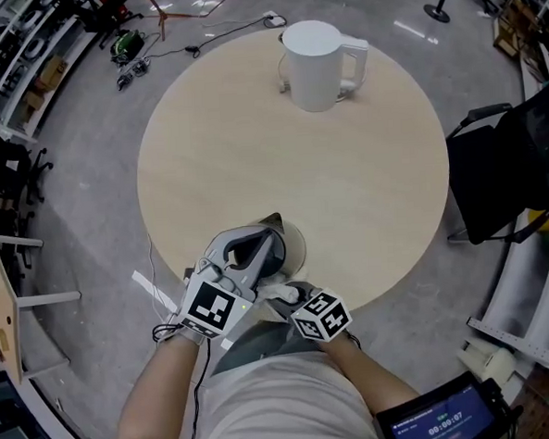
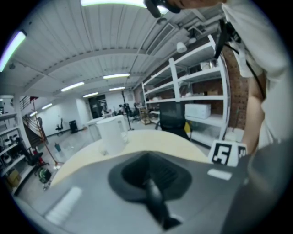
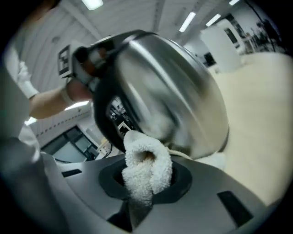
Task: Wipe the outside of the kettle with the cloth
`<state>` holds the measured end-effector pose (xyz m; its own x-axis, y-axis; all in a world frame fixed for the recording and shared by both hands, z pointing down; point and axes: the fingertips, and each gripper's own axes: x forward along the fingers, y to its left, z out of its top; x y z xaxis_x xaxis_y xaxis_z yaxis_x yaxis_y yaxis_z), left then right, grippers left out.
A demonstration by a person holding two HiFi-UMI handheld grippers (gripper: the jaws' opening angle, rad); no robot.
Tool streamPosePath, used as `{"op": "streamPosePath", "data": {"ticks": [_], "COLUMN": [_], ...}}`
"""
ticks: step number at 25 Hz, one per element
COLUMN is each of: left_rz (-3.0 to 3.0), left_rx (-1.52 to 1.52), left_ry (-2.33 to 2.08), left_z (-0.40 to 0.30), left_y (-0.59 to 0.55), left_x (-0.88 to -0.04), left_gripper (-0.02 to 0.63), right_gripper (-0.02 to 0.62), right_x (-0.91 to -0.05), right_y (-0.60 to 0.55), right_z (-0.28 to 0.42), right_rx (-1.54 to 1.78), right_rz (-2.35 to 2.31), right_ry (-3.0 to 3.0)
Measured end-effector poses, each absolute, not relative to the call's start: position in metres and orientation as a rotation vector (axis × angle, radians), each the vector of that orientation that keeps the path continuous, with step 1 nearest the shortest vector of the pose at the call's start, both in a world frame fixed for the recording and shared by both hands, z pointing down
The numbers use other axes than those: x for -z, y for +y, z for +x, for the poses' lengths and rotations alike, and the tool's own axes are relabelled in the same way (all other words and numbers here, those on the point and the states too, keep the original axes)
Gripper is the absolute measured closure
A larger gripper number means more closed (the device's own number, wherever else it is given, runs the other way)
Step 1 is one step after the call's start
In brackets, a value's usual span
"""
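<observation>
Looking down on a round pale surface (image 1: pixel 347 191), a steel kettle (image 1: pixel 258 252) sits at its near edge, close to the person's body. It is tipped on its side, with the spout pointing toward the middle of the surface. Whether it rests on the surface or hangs just above it cannot be told.

The left claw (image 1: pixel 232 281) is at the kettle's black handle. In the left gripper view the left claw (image 2: pixel 155 201) is clenched, its jaws drawn together into one dark strip.

The right claw (image 1: pixel 293 301) sits just beside the left one, on the side of the kettle nearest the person. It is clenched on a white cloth (image 1: pixel 277 293). In the right gripper view the right claw (image 3: pixel 137 205) pinches the fluffy cloth (image 3: pixel 144 171), folded into a thick loop that stands up from the jaws. The top of the loop lies against the kettle (image 3: pixel 174 91), where the shiny steel wall meets the black underside. The underside faces this camera.

A white jug (image 1: pixel 316 63) with a handle stands upright near the far edge of the surface, well apart from the kettle. The left gripper view shows the same white jug (image 2: pixel 111 135) across the surface
</observation>
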<state>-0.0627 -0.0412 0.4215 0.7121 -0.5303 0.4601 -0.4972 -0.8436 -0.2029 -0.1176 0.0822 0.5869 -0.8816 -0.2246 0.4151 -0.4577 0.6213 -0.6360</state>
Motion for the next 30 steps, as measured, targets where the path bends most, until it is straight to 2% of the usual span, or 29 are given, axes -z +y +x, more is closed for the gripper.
{"op": "streamPosePath", "data": {"ticks": [2,5,7,11,18,20,22,25,30], "left_rz": [-2.851,-2.853,-2.854,-2.855,-2.880,-2.871,-2.865,-2.877,-2.918], "left_rx": [0.795,0.792,0.789,0.786,0.752,0.756,0.753,0.750,0.803], "left_ry": [0.857,0.849,0.851,0.858,0.926,0.944,0.951,0.890,0.706], "left_z": [-0.062,-0.062,-0.063,-0.061,-0.068,-0.069,-0.069,-0.063,-0.054], "left_y": [-0.041,-0.041,-0.040,-0.039,-0.047,-0.048,-0.047,-0.040,-0.033], "left_x": [-0.422,-0.421,-0.421,-0.421,-0.418,-0.417,-0.417,-0.417,-0.421], "left_gripper": [0.607,0.607,0.607,0.607,0.607,0.607,0.607,0.607,0.607], "right_gripper": [0.514,0.514,0.515,0.515,0.515,0.515,0.515,0.515,0.514], "right_x": [-0.571,-0.504,-0.523,-0.604,-0.618,-0.623,-0.620,-0.570,-0.453], "right_y": [0.081,0.079,0.083,0.083,0.043,0.021,-0.022,-0.095,-0.151], "right_z": [-0.118,-0.127,-0.130,-0.112,-0.049,-0.025,0.000,-0.012,-0.079], "right_rx": [-1.161,-0.978,-0.947,-1.238,-1.256,-1.239,-1.366,-1.606,-1.357], "right_rz": [0.518,0.414,0.377,0.458,0.505,0.614,0.840,0.940,0.496], "right_ry": [-2.582,-2.821,-2.746,-2.451,-2.303,-2.262,-2.316,-2.632,-3.064]}}
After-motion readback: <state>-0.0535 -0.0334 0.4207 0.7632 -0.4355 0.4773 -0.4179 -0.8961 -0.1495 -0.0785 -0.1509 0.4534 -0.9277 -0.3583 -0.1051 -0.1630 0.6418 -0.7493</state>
